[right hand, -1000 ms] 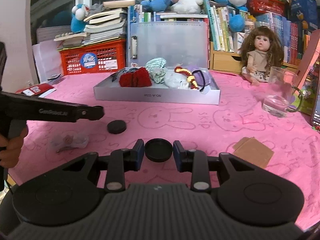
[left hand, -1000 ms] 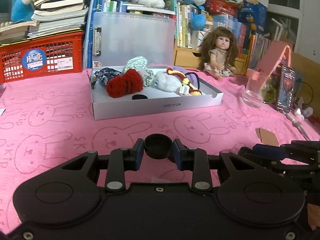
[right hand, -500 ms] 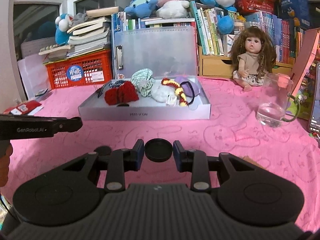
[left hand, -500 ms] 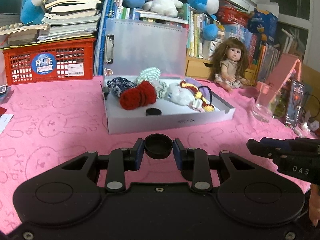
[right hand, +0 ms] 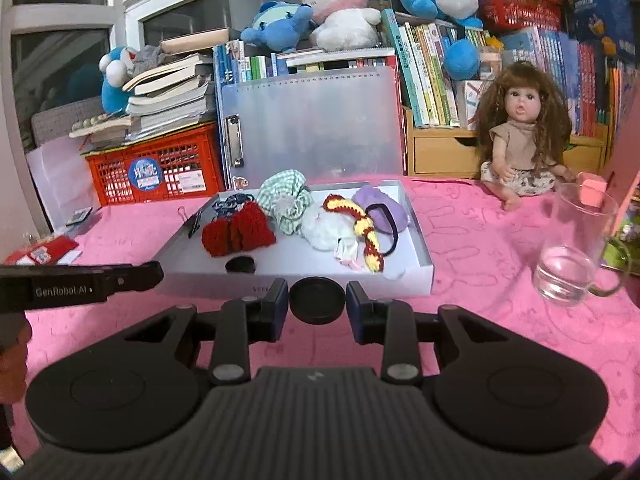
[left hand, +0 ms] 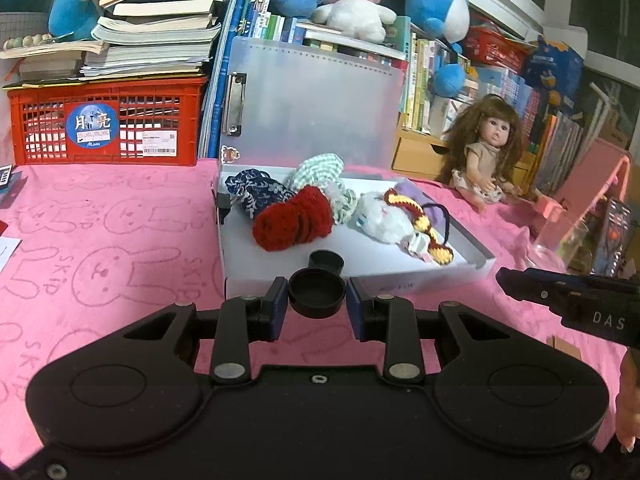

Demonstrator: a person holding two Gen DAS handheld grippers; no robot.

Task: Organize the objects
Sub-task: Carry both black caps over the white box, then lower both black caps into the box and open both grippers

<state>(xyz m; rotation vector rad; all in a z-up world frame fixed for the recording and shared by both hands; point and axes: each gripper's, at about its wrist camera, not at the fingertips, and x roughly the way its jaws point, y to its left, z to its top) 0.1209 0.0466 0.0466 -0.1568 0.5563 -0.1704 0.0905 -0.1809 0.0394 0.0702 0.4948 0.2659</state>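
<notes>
Each hand carries a small round black cap pinched between blue-padded jaws. The left gripper (left hand: 317,304) has its jaws drawn in tight on a black cup-shaped cap (left hand: 317,298), hollow side up, smooth and matte. The right gripper (right hand: 317,304) is likewise clamped on a flat black cap (right hand: 317,299), a shallow disc with a plain top.

Just beyond both grippers sits the white box (right hand: 424,252), a shallow cardboard tray with its frosted plastic lid (right hand: 316,128) standing upright behind. Both held caps hover at the box's near wall, just short of it. Inside, near the front edge, a third black cap (left hand: 326,261) already lies on the box floor. Behind it are soft things: a chunky red knitted piece (left hand: 294,222), a blue floral pouch (left hand: 256,192), green gingham fabric (right hand: 286,200), a fluffy white lump (right hand: 326,226), and a red-and-yellow knitted cord (right hand: 364,228).

The pink cloth (left hand: 104,240) underneath is terry-like, pressed with rabbit outlines. The printing on the box's front wall is too small to read, and the grippers' bodies hide the cloth nearest me.
</notes>
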